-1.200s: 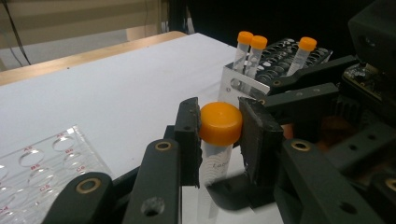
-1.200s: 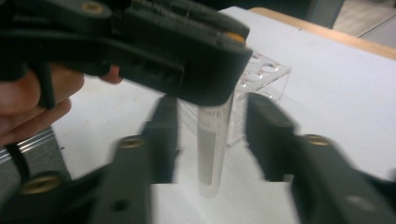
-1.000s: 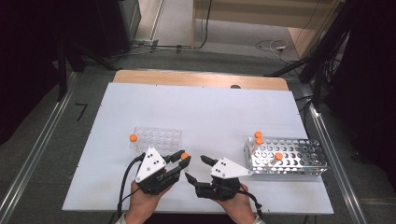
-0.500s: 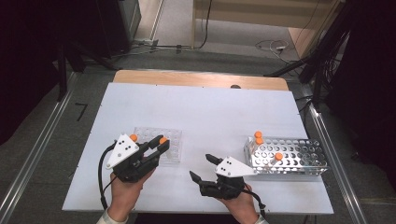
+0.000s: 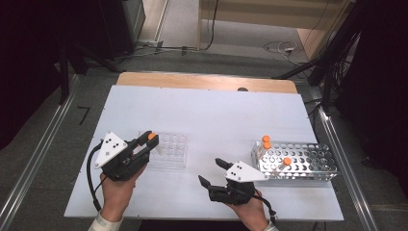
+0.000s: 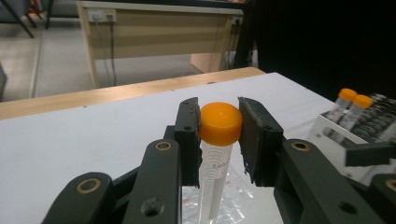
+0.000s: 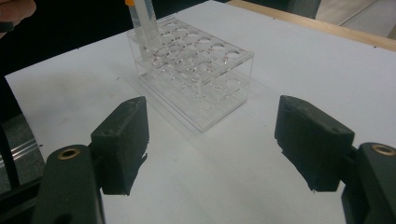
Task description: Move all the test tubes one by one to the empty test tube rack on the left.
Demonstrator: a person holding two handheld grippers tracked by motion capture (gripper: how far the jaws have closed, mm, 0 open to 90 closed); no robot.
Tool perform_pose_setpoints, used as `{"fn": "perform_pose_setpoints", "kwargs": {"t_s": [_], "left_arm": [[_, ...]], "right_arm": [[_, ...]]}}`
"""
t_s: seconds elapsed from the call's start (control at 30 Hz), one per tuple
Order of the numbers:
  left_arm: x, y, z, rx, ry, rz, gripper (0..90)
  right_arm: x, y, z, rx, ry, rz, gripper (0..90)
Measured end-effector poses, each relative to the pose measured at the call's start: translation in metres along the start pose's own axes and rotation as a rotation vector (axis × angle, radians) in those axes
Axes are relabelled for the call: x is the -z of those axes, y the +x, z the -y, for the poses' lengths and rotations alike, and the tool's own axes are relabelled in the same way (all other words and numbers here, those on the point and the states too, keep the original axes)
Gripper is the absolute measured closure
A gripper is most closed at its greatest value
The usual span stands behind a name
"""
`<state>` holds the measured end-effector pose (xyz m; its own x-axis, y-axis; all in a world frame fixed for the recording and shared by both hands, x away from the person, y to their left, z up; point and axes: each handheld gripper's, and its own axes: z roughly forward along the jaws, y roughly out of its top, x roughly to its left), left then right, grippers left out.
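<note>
I'm working in a lab: on my white worktop [image 5: 207, 120] a metal test-tube rack [image 5: 308, 166] with orange-capped tubes sits at four o'clock, a clear acrylic tube rack [image 5: 168, 150] at eight, with cables [image 5: 281, 47] trailing across the floor at twelve.

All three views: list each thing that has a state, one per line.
Left tongs: shut on orange-capped clear plastic tube.
Right tongs: open, nothing between them.
Clear acrylic tube rack: upright, tube at its corner.
White perforated tube rack: holds three orange-capped tubes.

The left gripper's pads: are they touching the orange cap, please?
Touching. The left gripper view shows both pads pressed against the orange cap, no gap either side.
</note>
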<state>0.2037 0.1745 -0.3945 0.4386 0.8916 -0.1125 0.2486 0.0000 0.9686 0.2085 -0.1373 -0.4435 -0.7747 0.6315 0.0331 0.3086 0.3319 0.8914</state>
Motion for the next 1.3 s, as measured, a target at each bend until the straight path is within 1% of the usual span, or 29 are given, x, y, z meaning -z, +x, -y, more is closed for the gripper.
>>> {"fn": "perform_pose_setpoints", "kwargs": {"t_s": [0.07, 0.1, 0.23, 0.37, 0.47, 0.83, 1.03, 1.17, 1.3], "left_arm": [[0.0, 0.005, 0.0, -0.004, -0.001, -0.021, 70.2], [0.0, 0.007, 0.0, 0.001, -0.006, -0.032, 70.2], [-0.001, 0.014, 0.002, -0.022, -0.005, -0.082, 70.2], [-0.003, 0.019, 0.004, -0.023, 0.001, -0.102, 70.2], [-0.005, 0.02, 0.006, -0.037, 0.006, -0.117, 70.2], [-0.01, 0.021, 0.017, -0.061, 0.043, -0.127, 70.1], [-0.011, 0.024, 0.023, -0.054, 0.062, -0.124, 70.0], [-0.012, 0.023, 0.025, -0.059, 0.076, -0.122, 70.0], [-0.012, 0.023, 0.026, -0.061, 0.078, -0.122, 69.9]], "right_arm": [[0.0, 0.001, 0.0, 0.0, 0.002, 0.001, 24.5], [0.0, 0.001, 0.0, -0.001, 0.002, 0.0, 24.6], [0.0, 0.0, 0.0, 0.003, 0.003, -0.001, 24.6], [0.0, 0.0, 0.0, 0.003, 0.002, -0.002, 24.6], [0.0, 0.0, 0.0, 0.006, 0.003, -0.001, 24.6], [0.001, -0.001, 0.001, 0.005, -0.001, -0.004, 24.6], [0.002, -0.001, 0.001, 0.003, 0.003, -0.002, 24.6], [0.001, 0.0, 0.002, 0.003, 0.004, -0.004, 24.6], [0.001, 0.0, 0.002, 0.003, 0.005, -0.004, 24.6]]}}
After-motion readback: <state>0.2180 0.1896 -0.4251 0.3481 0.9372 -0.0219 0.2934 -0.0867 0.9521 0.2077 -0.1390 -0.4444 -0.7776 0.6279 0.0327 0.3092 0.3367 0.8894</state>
